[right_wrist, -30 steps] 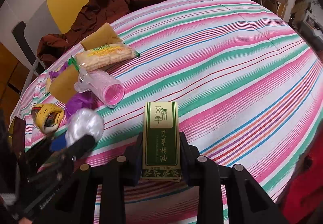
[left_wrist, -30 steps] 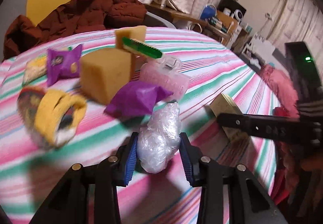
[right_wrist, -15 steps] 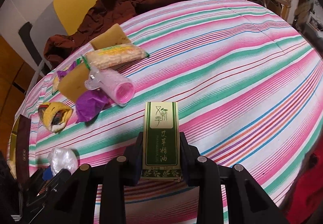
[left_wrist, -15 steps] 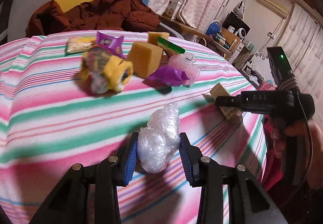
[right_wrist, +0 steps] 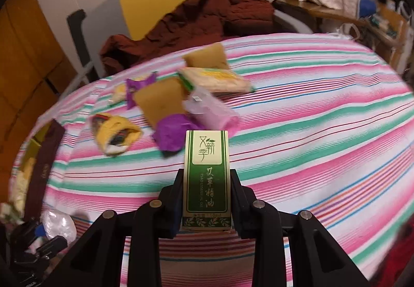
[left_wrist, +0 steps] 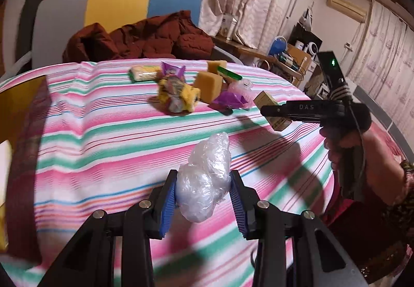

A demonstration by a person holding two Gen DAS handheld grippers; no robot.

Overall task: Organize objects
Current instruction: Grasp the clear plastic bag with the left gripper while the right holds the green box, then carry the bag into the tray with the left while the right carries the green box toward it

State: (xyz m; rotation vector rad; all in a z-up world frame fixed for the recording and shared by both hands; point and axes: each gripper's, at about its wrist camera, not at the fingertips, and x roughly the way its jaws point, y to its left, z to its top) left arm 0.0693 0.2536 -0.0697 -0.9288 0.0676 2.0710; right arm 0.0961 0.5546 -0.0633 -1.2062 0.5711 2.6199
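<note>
My left gripper [left_wrist: 204, 199] is shut on a crumpled clear plastic bag [left_wrist: 204, 181] and holds it above the near part of the striped table [left_wrist: 103, 137]. My right gripper [right_wrist: 207, 196] is shut on a small green and cream box [right_wrist: 207, 173] with Chinese lettering, held above the table. It also shows in the left wrist view [left_wrist: 274, 112], at the right, with the box [left_wrist: 271, 103] in its jaws. The left gripper and bag show at the lower left of the right wrist view [right_wrist: 55, 226].
A pile lies at the far side: yellow sponges [left_wrist: 208, 86], a purple wrapper [left_wrist: 229, 100], a pink plastic roll [right_wrist: 214, 111], a yellow patterned pouch [left_wrist: 178, 97], snack packs [left_wrist: 143, 73]. A brown coat [left_wrist: 145, 38] hangs on a chair. A dark strap and yellow box [right_wrist: 42, 165] sit at the left edge.
Both grippers have pulled back and lifted with their loads. The pile now looks farther away in the left view. The right gripper has tilted up and turned toward the pile.
</note>
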